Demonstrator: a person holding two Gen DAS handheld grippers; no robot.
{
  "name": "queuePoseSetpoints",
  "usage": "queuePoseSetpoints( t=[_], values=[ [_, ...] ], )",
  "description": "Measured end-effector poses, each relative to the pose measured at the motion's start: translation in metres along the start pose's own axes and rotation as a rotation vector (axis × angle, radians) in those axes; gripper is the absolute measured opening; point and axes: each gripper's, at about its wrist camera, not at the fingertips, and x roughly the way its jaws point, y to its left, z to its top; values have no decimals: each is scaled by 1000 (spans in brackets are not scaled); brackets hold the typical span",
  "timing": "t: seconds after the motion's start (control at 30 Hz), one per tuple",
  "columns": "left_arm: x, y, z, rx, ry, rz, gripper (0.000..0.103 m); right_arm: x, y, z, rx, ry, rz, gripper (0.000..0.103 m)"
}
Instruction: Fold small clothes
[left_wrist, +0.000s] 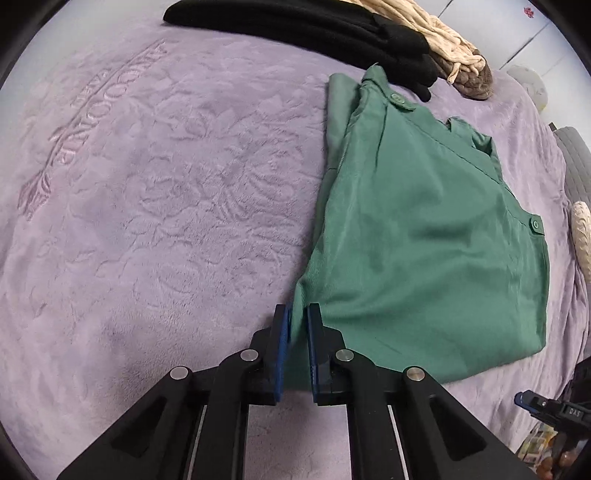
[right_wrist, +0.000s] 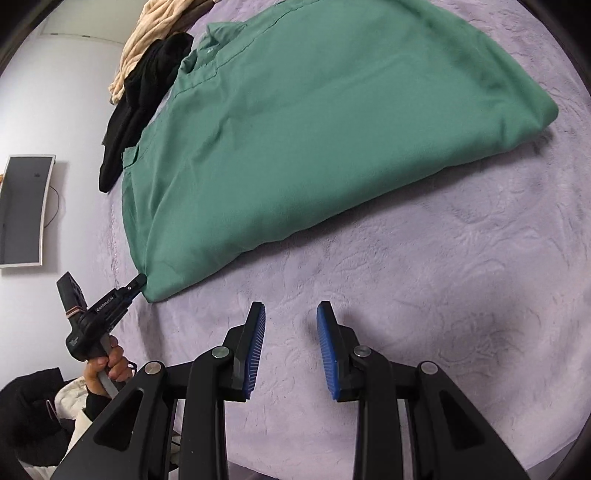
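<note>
One folded green garment (left_wrist: 424, 240) lies on the lavender bed blanket (left_wrist: 166, 203). The left gripper (left_wrist: 298, 314) pinches its near corner in its jaws. The right gripper (right_wrist: 291, 314) hovers over bare blanket, jaws spread, holding nothing. Beyond lie one black garment (left_wrist: 314, 26) and one cream garment (left_wrist: 424, 26).

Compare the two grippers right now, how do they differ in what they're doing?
The left gripper is shut on a corner of the green garment; the right gripper stands open with nothing between its pads. The left sits at the garment's edge; the right hovers over bare purple blanket, apart from the cloth. Both have black arms with blue ribbed pads and point downward.
</note>
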Motion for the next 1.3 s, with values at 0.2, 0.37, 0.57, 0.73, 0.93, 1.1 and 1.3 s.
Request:
queuePoseSetpoints(
  t=[0.2, 0.37, 0.57, 0.73, 0.93, 1.1, 1.3],
  values=[
    [-1, 16, -16, 4, 28, 21, 12, 9, 15, -19, -13, 44, -30, 32],
    [-23, 18, -31, 25, 39, 95, 12, 8, 35, -28, -47, 52, -48, 32],
    [-49, -1, -50, 62, 39, 136, 12, 9, 56, -34, -80, 62, -64, 47],
    [-56, -24, -64, 97, 51, 184, 12, 6, 73, -44, -117, 61, -72, 62],
    [-61, -34, -77, 95, 41, 186, 61, 9, 77, -59, -119, 80, -69, 68],
    [-62, -38, -79, 113, 6, 248, 102, 16, 77, -65, -100, 84, -58, 77],
    [-55, -17, -70, 36, 54, 240, 102, 31, 86, -65, -99, 104, -47, 79]
  ],
)
